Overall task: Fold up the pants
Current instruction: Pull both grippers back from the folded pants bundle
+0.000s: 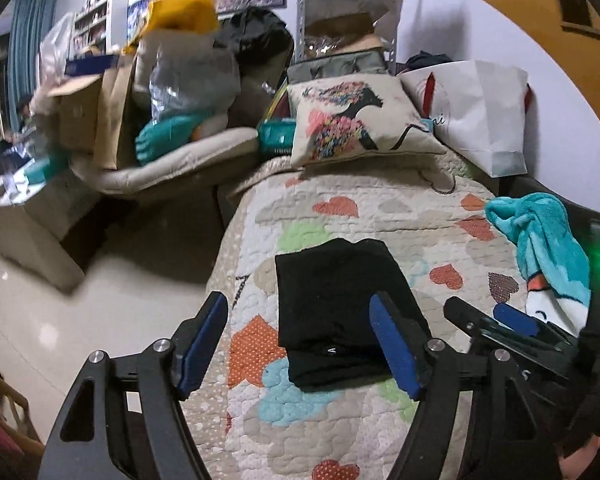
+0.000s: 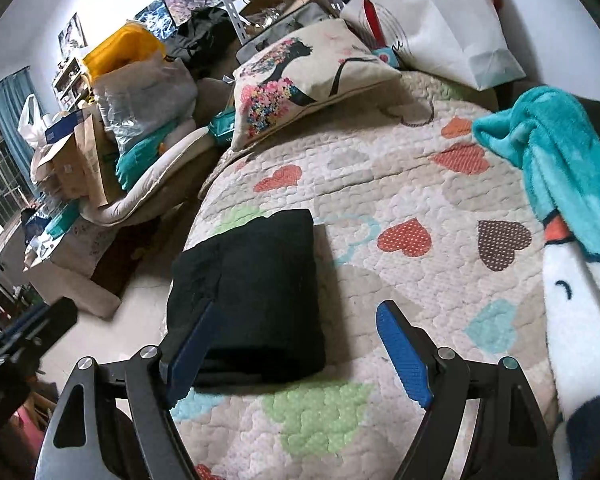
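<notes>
The bed's heart-patterned quilt (image 2: 400, 200) carries the folded black pants (image 2: 256, 288) near its left edge, a printed pillow (image 2: 300, 76) at the far end, and a teal blanket (image 2: 560, 168), perhaps fleece, along the right.

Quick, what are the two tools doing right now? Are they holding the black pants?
Left tool: open, holding nothing, above the folded black pants.
Right tool: open, holding nothing; the pants lie on the quilt.
</notes>
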### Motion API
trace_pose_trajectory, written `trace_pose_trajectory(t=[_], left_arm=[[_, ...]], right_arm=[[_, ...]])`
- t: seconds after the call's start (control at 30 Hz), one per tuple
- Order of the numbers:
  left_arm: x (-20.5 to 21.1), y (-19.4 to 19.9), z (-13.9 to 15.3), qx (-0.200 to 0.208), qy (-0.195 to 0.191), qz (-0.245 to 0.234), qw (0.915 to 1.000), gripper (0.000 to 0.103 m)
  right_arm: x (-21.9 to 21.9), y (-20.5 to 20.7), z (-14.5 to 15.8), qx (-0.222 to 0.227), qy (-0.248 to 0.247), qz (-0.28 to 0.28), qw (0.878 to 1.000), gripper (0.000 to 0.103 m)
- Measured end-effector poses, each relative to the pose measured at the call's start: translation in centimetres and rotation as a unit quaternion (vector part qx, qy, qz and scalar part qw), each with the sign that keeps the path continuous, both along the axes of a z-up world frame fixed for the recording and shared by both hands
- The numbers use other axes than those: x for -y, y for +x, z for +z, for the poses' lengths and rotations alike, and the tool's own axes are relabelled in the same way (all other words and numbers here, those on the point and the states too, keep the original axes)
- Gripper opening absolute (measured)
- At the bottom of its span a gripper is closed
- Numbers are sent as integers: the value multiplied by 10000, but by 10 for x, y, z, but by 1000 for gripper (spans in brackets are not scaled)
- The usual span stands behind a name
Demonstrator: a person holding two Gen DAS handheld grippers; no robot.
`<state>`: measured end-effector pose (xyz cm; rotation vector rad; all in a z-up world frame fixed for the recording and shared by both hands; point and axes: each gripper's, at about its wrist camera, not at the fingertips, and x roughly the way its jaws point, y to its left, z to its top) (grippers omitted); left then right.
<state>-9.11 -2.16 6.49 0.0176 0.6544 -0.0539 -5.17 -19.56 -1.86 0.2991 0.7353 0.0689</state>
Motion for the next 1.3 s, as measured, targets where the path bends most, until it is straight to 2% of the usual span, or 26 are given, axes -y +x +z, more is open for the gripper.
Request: trace_pose_trajectory(t=[0.37,0.57,0.83,1.3], left_arm=[[7,-40,26,468,86,-168,9987,73],[9,-49,30,519,53,-231,9984,73],[11,-47,21,270,-132,-367,9989,74],[4,-29,-12,-264,-397,-401,9981,74]], right_arm=[[-1,-24,4,218,-313,-164,9991,86],[-1,-32,5,279,-509,-206,9981,86],[0,-34,1,233,-572,-232,9978,86],[-5,-25,-15,-37,-642,-198,9977,86]])
